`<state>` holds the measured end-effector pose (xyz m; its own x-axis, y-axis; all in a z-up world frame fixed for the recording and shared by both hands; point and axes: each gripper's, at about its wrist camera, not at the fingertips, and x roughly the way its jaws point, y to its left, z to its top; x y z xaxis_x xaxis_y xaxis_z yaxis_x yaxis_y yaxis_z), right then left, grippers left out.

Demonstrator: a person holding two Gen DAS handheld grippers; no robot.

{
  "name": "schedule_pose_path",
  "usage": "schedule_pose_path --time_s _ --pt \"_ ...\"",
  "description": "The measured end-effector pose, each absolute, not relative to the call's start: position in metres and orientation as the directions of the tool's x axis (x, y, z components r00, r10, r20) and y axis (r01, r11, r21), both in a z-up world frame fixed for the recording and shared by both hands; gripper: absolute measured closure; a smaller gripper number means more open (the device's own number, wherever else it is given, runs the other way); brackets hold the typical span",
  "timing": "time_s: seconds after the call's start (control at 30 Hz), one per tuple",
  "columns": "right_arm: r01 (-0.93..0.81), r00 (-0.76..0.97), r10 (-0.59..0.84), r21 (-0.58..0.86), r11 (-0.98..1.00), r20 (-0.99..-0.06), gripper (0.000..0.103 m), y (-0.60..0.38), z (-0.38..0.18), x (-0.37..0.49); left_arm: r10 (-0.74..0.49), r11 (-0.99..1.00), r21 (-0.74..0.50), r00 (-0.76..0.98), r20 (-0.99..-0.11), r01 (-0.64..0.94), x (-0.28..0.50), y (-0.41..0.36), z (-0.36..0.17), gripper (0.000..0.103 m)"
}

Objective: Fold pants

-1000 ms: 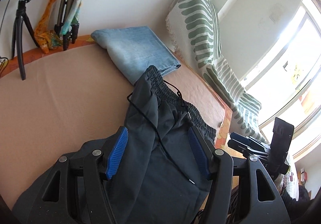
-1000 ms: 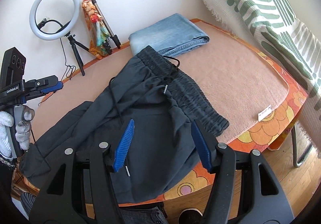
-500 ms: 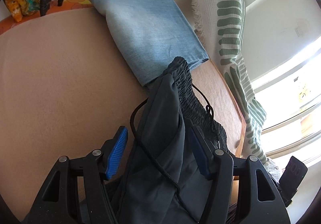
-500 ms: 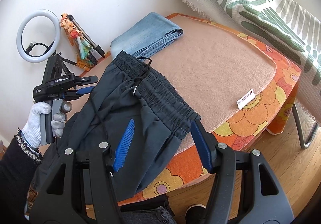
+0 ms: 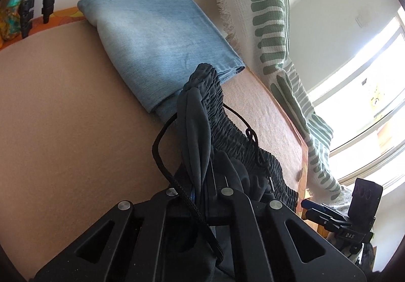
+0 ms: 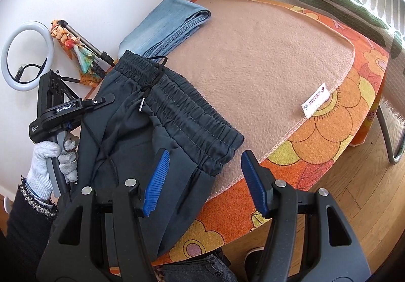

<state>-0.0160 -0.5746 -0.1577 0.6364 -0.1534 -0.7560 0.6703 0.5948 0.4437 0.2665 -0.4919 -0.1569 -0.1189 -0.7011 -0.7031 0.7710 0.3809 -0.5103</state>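
Dark grey pants (image 6: 141, 127) with an elastic waistband and black drawstring lie on the tan blanket (image 6: 265, 59). In the left wrist view my left gripper (image 5: 202, 188) is shut on a pinched fold of the pants (image 5: 197, 130) near the waistband's far end; the drawstring (image 5: 162, 155) loops over it. The left gripper also shows in the right wrist view (image 6: 83, 105), held by a gloved hand. My right gripper (image 6: 205, 183) is open, just above the waistband's near corner at the table's front edge.
Folded light-blue jeans (image 5: 162, 39) lie at the back by the wall, touching the waistband's far end. A ring light (image 6: 25, 51) and tripod stand at the left. A green-striped white throw (image 5: 273, 29) hangs at the right. Wooden floor (image 6: 354, 180) lies beyond the table edge.
My left gripper has moved forward and shut on a fold of the pants by the waistband. My right gripper has drawn nearer the waistband's near corner, still open.
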Motion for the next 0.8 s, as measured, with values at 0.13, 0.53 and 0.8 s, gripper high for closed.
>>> schedule_pose_path --time_s 0.13,0.53,0.8 --pt "0.667 0.643 -0.158 0.446 0.597 -0.75 0.041 -0.576 -0.155 -0.016 -0.712 0.337 -0.448 -0.087 -0.696 0.828 0.244 -0.488 -0.136 0.101" --pt "0.544 0.797 -0.069 0.663 0.514 -0.6 0.036 -0.599 -0.141 -0.035 -0.686 0.133 -0.262 -0.102 -0.721 0.956 0.122 -0.492 -0.119 0.101" --pt "0.475 0.845 0.059 0.797 0.373 -0.532 0.035 -0.617 -0.172 -0.028 -0.612 0.061 -0.167 -0.096 -0.785 0.984 0.073 -0.506 -0.153 0.101"
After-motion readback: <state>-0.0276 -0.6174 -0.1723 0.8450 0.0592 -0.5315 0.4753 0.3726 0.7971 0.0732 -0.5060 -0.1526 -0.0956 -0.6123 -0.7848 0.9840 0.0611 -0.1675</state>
